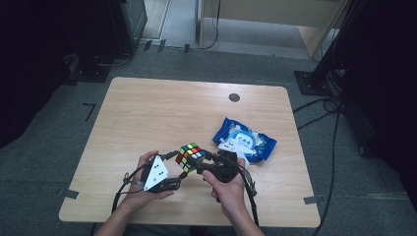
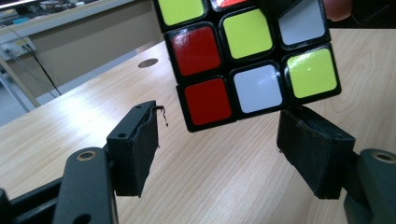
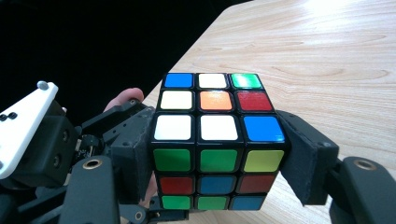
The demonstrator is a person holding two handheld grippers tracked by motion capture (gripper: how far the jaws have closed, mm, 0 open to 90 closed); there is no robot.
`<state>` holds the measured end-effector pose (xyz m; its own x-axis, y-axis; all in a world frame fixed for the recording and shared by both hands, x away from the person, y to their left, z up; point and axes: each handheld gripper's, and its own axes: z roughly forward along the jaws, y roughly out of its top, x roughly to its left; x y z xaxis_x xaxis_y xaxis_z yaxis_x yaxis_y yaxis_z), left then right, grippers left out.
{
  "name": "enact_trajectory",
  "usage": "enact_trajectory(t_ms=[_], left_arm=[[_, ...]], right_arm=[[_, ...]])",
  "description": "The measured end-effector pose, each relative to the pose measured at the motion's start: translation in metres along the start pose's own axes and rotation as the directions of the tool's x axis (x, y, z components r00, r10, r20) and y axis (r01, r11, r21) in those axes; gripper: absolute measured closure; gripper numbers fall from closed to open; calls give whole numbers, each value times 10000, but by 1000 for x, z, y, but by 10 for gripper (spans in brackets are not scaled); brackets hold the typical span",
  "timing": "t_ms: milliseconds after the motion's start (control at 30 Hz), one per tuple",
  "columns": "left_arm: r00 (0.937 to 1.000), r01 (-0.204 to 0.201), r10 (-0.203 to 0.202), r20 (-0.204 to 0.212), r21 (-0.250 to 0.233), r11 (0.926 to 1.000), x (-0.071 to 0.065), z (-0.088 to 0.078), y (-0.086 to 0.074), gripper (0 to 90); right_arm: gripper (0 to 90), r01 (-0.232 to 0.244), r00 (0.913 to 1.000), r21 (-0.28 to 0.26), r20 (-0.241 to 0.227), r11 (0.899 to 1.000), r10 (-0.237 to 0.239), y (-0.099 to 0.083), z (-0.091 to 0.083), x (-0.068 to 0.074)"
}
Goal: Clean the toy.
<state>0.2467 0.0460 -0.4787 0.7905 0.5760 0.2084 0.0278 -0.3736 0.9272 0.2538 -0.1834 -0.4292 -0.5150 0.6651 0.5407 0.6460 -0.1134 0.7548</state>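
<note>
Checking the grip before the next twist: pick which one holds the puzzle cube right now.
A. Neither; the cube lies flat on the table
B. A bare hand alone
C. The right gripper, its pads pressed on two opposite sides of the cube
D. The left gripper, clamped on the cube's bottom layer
C: in the right gripper view the right gripper has its pads against both sides of the puzzle cube, while the left gripper stands open just below it.

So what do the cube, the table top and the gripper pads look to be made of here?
Puzzle cube: black plastic body with glossy coloured tiles or stickers; they catch glare. Table: pale wood or wood-look laminate, smooth, with printed-looking grain. Pads on the left gripper: dark, matte, foam or rubber by the look, frayed at one edge.
</note>
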Motion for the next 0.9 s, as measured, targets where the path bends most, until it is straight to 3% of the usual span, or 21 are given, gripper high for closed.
enact_trajectory(t_ms=[633, 900], left_arm=[[9979, -602, 607, -207, 212, 9980, -13, 5, 3, 159], [9971, -762, 762, -75, -22, 9971, -17, 4, 6, 134]], right_arm=[[343, 101, 9999, 821, -89, 9966, -94, 0, 5, -1], [343, 205, 9997, 1201, -175, 9926, -185, -2, 9, 0]])
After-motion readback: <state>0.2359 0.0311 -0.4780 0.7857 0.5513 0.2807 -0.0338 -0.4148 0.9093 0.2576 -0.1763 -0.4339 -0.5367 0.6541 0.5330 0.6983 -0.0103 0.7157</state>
